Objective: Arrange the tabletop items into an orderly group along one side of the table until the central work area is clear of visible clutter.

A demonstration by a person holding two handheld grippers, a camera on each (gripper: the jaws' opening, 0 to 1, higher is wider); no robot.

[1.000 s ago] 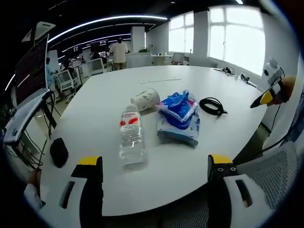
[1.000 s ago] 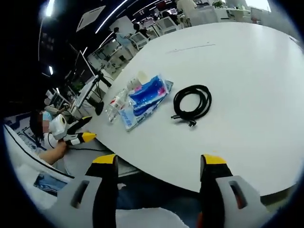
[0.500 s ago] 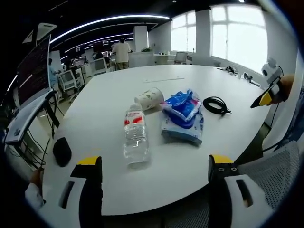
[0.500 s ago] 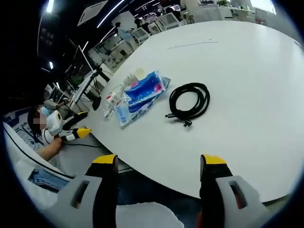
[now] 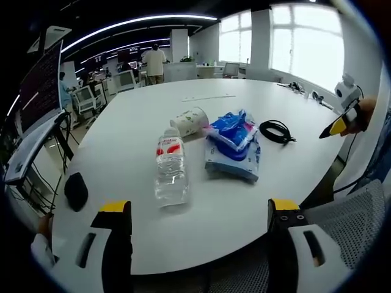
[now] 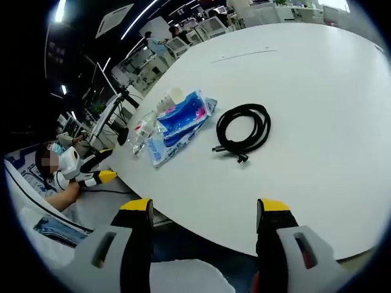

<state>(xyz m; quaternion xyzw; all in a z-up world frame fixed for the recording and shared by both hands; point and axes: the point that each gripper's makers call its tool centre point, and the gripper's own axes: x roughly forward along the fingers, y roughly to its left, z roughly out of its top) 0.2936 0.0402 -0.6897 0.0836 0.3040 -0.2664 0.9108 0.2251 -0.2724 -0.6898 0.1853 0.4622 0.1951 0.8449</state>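
On the white table point(image 5: 140, 116) a clear water bottle point(image 5: 170, 172) lies on its side near the front edge. Behind it a paper cup point(image 5: 189, 121) lies tipped over, with blue plastic packs point(image 5: 233, 143) to its right and a coiled black cable point(image 5: 277, 132) further right. My left gripper point(image 5: 200, 210) is open, hanging off the near edge. In the right gripper view the cable point(image 6: 244, 129), blue packs point(image 6: 178, 125), bottle point(image 6: 141, 133) and cup point(image 6: 176, 94) lie on the table point(image 6: 305, 79). My right gripper point(image 6: 203, 207) is open, below the table edge.
A black mouse-like object point(image 5: 76, 191) lies at the table's left edge. The other gripper's yellow tip point(image 5: 339, 125) shows at the right of the left gripper view, and a gripper in a person's hand point(image 6: 85, 170) at the left of the right one. Desks and monitors point(image 5: 91, 94) stand beyond.
Both views have shifted a little with the hands. The items on the table have not moved, and both grippers stay open.
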